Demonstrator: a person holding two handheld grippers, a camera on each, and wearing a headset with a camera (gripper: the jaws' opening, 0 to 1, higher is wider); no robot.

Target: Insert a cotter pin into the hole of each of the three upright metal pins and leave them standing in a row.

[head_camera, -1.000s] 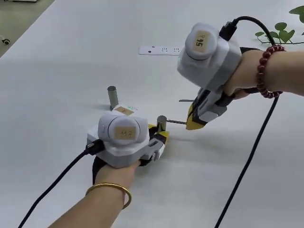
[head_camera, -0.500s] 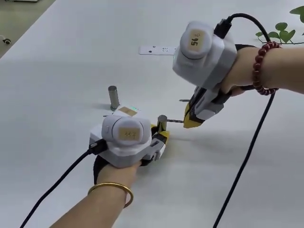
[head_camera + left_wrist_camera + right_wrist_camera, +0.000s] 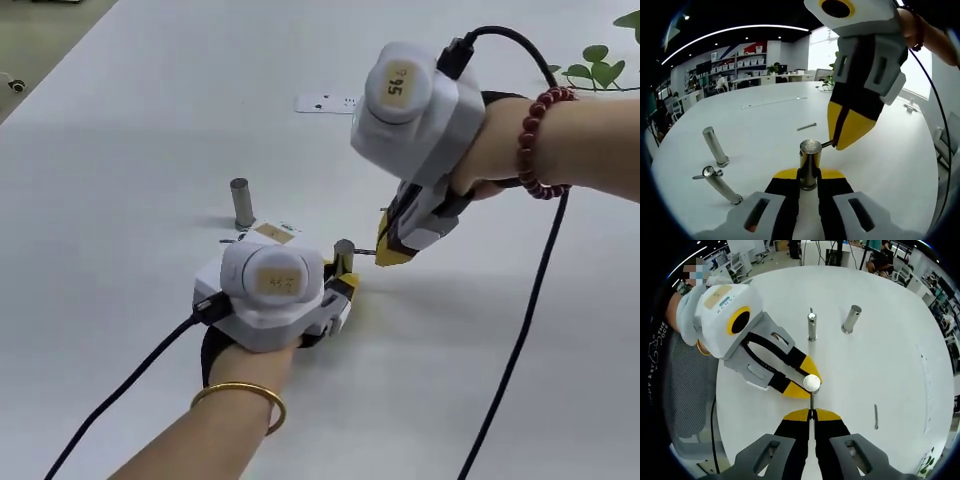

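The held metal pin (image 3: 810, 161) stands upright near the middle of the white worktop (image 3: 120, 150), its base pinched between the jaws of the left gripper (image 3: 809, 181), which lies low on the worktop and is clenched tight on it. From the right a thin cotter pin (image 3: 811, 401) runs level towards the top of that pin, and its tip meets the pin's side just under the head. Whether it has entered the hole I cannot tell. The right gripper (image 3: 387, 249) comes down at a slant from the far right, its yellow tips closed firmly on the cotter pin's other end.

To the left and a little farther off stands a second metal pin (image 3: 721, 183) with a cotter pin crosswise through its top. Beyond it, close by but apart, stands a third metal pin (image 3: 241, 202), bare. A spare cotter pin (image 3: 806, 127) lies flat on the worktop beyond the right gripper.

Black cables trail from both grippers towards the near edge. A white power strip (image 3: 325, 102) lies far back, and green leaves (image 3: 595, 65) show at the far right corner.
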